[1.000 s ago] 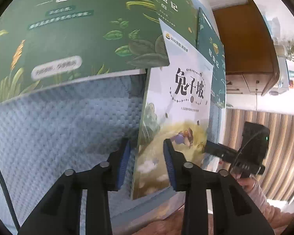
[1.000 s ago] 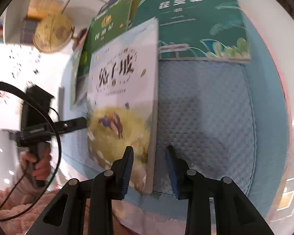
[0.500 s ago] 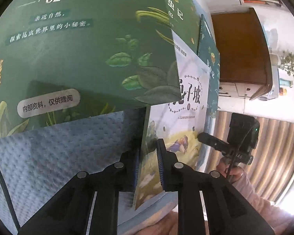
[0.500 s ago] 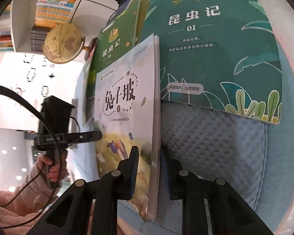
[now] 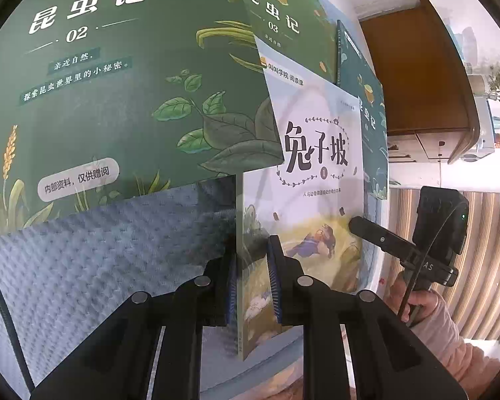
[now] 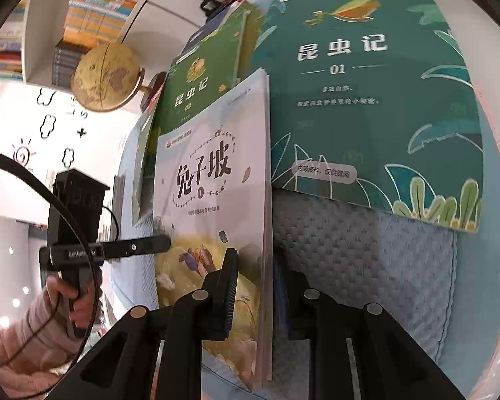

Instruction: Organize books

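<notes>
a quilted blue surface (image 5: 100, 266) carries big green books numbered 02 (image 5: 116, 83) and 01 (image 6: 366, 100). between them the white rabbit book (image 5: 316, 166) stands lifted on edge, left tongs (image 5: 251, 286) clamped on one side, right tongs (image 6: 253, 286) clamped on the other.

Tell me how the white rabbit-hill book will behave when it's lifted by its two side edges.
The white book looks thin and soft-covered, so it will probably sag between the left gripper and right gripper. Its glossy cover may slip in the pads. It seems light.
</notes>
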`<action>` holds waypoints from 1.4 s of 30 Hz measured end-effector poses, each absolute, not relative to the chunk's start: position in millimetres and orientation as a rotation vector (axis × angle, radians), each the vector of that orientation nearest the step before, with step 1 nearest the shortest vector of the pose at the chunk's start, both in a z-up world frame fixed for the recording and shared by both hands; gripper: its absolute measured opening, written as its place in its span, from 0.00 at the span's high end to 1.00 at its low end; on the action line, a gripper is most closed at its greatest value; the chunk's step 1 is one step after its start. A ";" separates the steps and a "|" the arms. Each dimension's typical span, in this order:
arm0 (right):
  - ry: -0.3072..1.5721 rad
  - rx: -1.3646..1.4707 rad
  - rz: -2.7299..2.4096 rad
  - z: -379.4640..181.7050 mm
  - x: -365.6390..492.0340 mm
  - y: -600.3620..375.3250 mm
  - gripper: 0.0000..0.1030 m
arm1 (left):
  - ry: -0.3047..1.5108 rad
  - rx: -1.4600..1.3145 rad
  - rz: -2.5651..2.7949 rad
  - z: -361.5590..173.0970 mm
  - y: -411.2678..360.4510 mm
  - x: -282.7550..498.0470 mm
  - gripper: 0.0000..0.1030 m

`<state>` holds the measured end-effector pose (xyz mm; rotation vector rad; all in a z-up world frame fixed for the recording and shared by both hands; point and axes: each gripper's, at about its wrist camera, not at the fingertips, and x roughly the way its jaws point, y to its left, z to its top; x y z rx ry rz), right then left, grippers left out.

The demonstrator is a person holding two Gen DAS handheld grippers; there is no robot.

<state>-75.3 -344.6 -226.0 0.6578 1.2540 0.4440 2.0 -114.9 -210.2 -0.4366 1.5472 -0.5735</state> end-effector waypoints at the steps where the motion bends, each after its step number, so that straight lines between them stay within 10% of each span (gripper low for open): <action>1: 1.252 0.651 0.438 -225.0 -75.7 -343.8 0.80 | 1.544 -0.435 -0.568 -209.9 -116.2 1.8 0.82; 42: 1.021 0.645 0.437 -131.2 -116.5 -333.4 0.85 | 1.352 -0.224 -0.570 -109.9 -140.9 -25.5 0.83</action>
